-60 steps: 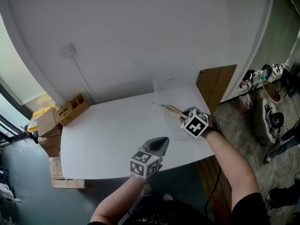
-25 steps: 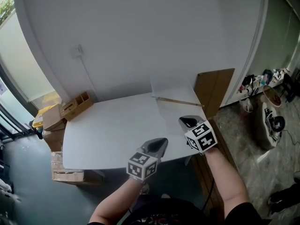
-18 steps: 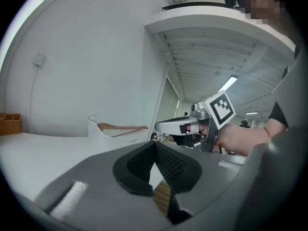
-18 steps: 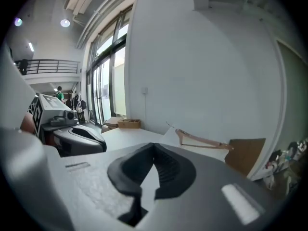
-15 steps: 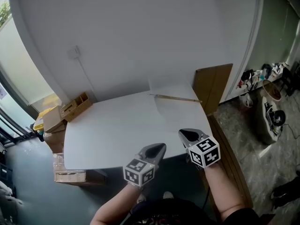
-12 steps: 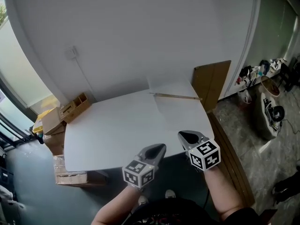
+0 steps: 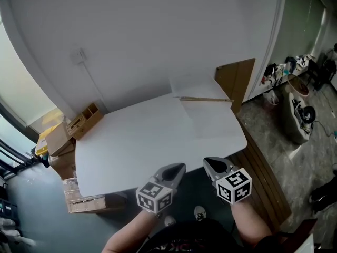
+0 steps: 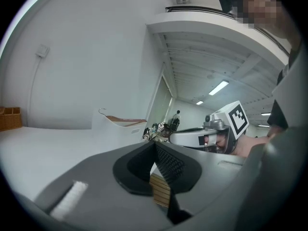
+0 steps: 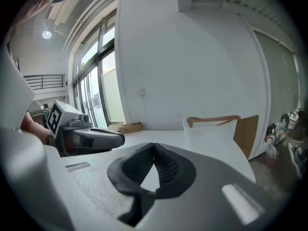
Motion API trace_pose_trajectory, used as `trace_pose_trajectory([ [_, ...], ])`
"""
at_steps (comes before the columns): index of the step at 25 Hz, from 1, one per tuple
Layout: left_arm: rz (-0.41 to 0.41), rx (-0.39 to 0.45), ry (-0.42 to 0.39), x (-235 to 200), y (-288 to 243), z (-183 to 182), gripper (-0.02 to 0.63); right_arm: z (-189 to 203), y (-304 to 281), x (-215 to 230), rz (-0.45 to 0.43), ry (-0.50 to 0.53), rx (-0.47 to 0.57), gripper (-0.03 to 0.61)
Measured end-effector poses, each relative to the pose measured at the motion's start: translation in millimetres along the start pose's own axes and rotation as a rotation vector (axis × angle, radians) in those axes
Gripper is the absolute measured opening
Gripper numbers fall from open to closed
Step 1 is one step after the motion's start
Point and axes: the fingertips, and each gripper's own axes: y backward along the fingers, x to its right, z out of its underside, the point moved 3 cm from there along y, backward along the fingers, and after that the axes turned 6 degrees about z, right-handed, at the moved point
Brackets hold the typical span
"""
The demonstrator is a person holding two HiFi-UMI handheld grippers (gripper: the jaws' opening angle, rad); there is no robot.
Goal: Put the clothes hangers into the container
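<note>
The wooden clothes hanger [image 7: 205, 99] lay lengthwise in the open top of the container [image 7: 190, 84], near its far wall, and its thin metal hook rose above the rim at one end. From the right gripper view the hanger [image 9: 212, 120] showed as a curved brown bar level with the rim of the container [image 9: 209, 137]. The left gripper view gave the same bar [image 8: 123, 120] in a dip in the container's [image 8: 107, 131] edge. The container was a plain box of milky, half-clear plastic with soft corners. It stood at the far right of a smooth white table [image 7: 131, 141].

At the table's far left corner sat a small open wooden box [image 7: 82, 121] split into compartments; what they held could not be made out.

Both grippers hung off the near edge of the table, well apart from the container. The left gripper [image 7: 178, 167] had its ribbed black pads pressed together on nothing [image 8: 155, 146]. The right gripper [image 7: 211, 163] was likewise clenched at the tips and held nothing [image 9: 154, 150]. Each carried a cube of black-and-white square markers.

A brown board [image 7: 235, 77] leaned by the wall past the container, and cardboard boxes [image 7: 55, 140] were stacked on the floor at the left.
</note>
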Motion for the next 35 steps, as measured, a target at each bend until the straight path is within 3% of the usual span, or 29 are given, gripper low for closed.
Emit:
trace_pose_trajectory([
  [18, 0.119, -0.033, 0.004, 14.0, 89.0, 42.1, 0.003, 51.4, 22.1, -125.1, 0.043, -0.035, -0.022, 0.002],
  [35, 0.147, -0.048, 0.008, 30.5, 124.1, 76.6, 0.003, 87.4, 42.7, -168.9, 0.051, -0.049, -0.038, 0.002],
])
